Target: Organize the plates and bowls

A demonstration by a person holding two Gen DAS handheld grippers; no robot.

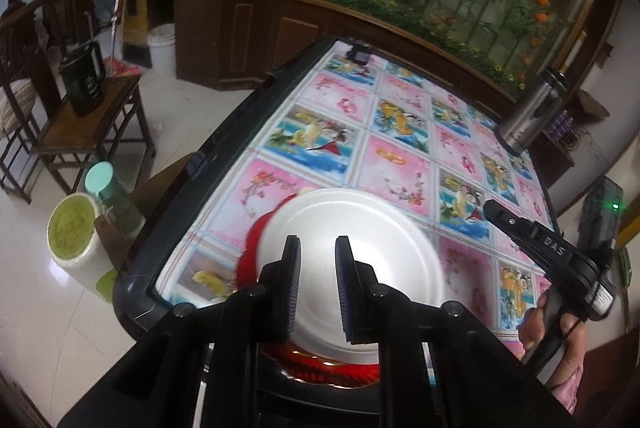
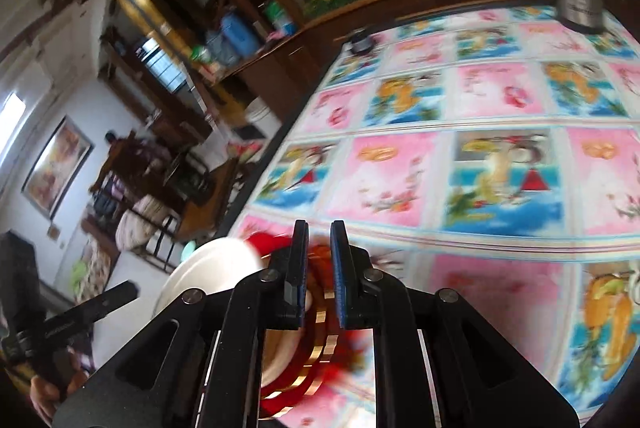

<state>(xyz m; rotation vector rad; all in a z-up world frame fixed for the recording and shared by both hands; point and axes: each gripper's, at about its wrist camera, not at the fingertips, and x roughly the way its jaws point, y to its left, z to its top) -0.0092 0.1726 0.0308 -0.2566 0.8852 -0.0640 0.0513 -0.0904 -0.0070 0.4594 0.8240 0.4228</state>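
Left gripper point(image 1: 318, 282): jaws part open, straddling the near rim of the white plate point(image 1: 352, 268), grip unconfirmed. The plate sits on the red plate point(image 1: 256, 252) directly below. Right gripper point(image 2: 319, 270): narrow gap over the red rim, clamp unclear. Risk — lifting either plate one-sided tilts the stack off the table point(image 1: 400, 156) edge.

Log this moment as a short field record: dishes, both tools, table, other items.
dishes: white plate tilted above a red-rimmed plate with gold trim
left tool: fingers astride the white plate's near edge, a gap showing; grip unclear
right tool: over the red-rimmed plate, narrow gap; contact unclear, view blurred
table: covered in pink and blue picture cloth
other: steel flask at the far right edge
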